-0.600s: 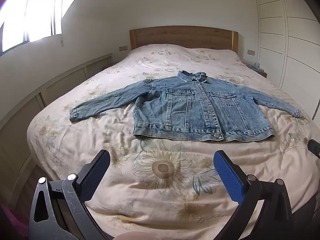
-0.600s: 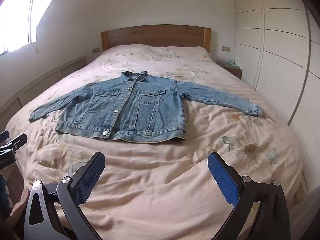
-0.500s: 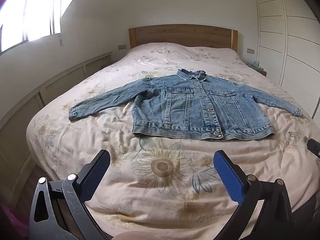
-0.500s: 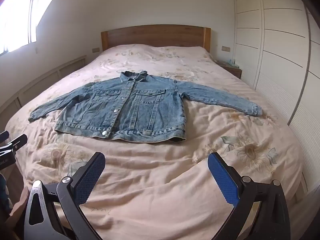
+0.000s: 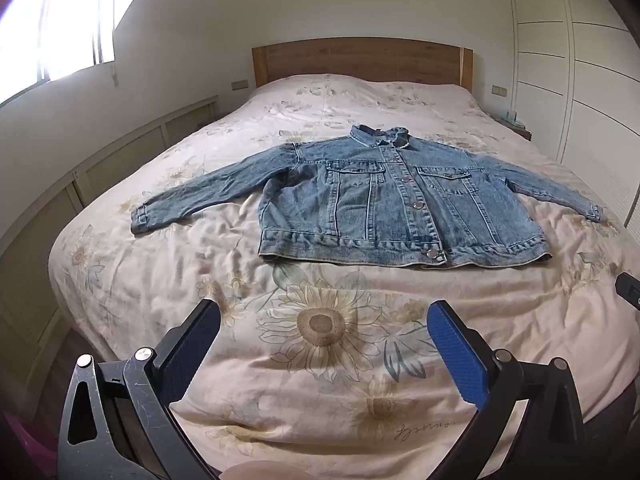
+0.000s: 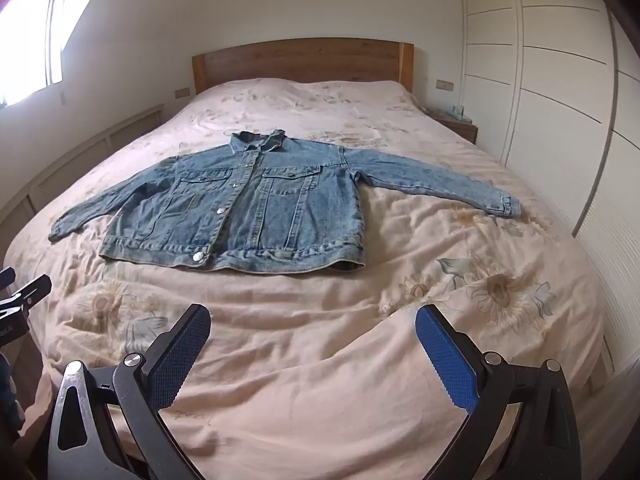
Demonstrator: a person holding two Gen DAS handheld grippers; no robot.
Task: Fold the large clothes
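Both views are creeping slightly closer: denim jacket is lying flat mid-bed, sleeves spanning crosswise, dead ahead of left gripper and right gripper, both gaping wide, empty, roughly equidistant.

from my end the only writing is a cursive signature printed on the floral bedspread, at about 5 o'clock in the left wrist view, upside down and not legible to me. in the right wrist view, at 9 o'clock, the other gripper carries small white lettering, cut off and unreadable.
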